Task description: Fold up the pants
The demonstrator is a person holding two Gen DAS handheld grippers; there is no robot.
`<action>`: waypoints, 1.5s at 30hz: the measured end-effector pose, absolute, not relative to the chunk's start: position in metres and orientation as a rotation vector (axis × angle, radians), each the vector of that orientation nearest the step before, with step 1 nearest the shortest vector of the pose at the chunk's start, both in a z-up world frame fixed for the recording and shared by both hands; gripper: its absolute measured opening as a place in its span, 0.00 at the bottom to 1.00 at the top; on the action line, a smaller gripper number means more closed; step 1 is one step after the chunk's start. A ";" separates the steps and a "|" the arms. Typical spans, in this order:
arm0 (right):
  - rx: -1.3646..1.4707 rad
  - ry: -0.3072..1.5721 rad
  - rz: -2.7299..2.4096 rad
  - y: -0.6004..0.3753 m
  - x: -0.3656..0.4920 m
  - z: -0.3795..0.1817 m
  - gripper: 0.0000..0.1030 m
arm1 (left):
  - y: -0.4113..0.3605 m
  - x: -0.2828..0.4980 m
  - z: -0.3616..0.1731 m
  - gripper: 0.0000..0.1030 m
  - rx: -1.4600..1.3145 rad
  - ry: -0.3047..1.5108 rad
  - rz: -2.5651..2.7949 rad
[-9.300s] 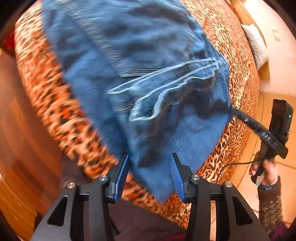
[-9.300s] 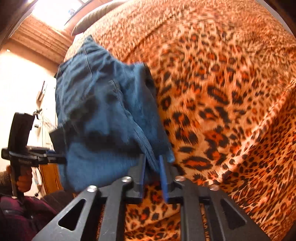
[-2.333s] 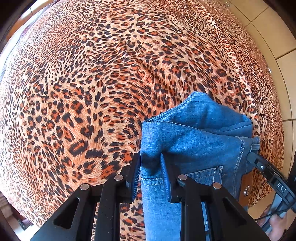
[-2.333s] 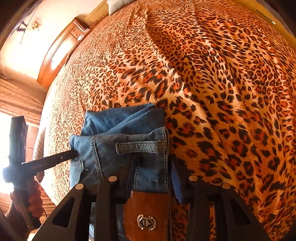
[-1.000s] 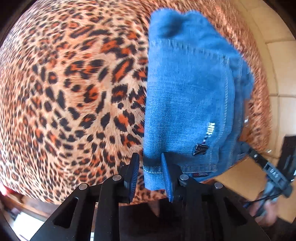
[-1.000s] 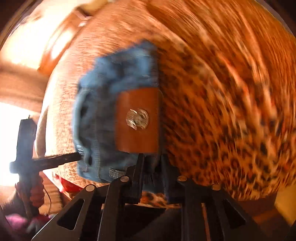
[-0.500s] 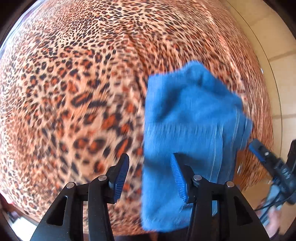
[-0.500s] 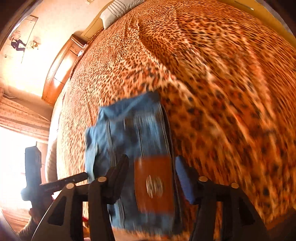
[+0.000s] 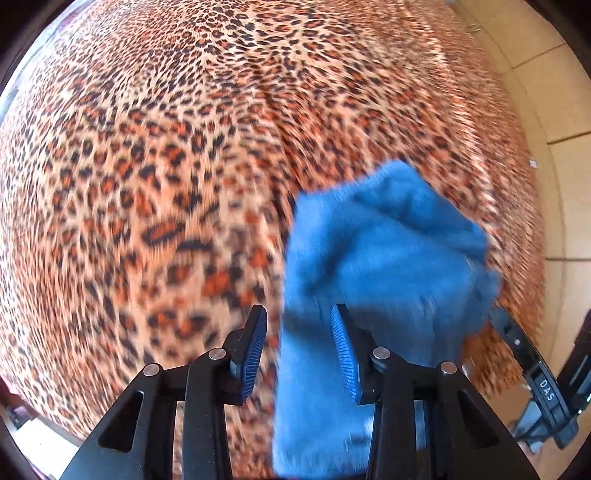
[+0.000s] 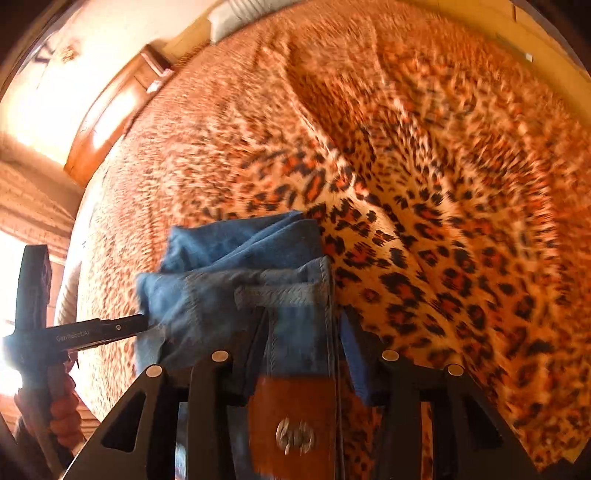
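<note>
Pants [image 9: 376, 258] now released, grippers spread.

Folded pants [image 9: 384, 258] lie on bedspread [image 9: 166, 166]; pillow [image 10: 236, 13] behind.

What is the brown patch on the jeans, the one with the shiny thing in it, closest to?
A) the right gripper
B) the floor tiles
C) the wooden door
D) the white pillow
A. In the right wrist view the brown patch sits on the jeans at the bottom of the picture, between the fingers of the right gripper, while the pillow lies far off at the head of the bed.
</note>
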State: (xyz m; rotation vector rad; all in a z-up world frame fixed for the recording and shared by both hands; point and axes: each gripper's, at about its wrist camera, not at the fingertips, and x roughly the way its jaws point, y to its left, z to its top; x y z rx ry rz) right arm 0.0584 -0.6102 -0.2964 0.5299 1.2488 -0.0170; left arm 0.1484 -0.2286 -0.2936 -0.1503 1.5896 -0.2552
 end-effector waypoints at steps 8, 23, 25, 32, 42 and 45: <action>0.454 1.296 0.143 -0.567 0.024 -0.307 0.30 | -0.269 0.093 -0.306 0.37 0.141 1.493 -0.321; 0.400 1.370 0.185 -0.552 -0.043 -0.305 0.38 | -0.242 0.058 -0.292 0.32 0.192 1.561 -0.516; 0.410 1.332 0.198 -0.552 -0.050 -0.313 0.38 | -0.247 0.059 -0.289 0.32 0.239 1.557 -0.519; 0.551 1.281 0.181 -0.578 -0.017 -0.287 0.51 | -0.236 0.092 -0.246 0.34 0.029 1.603 -0.536; 0.635 1.258 0.037 -0.621 0.067 -0.308 0.59 | -0.233 0.178 -0.265 0.51 -0.154 1.597 -0.304; 0.643 1.278 0.036 -0.622 0.090 -0.326 0.59 | -0.232 0.195 -0.275 0.55 -0.212 1.620 -0.278</action>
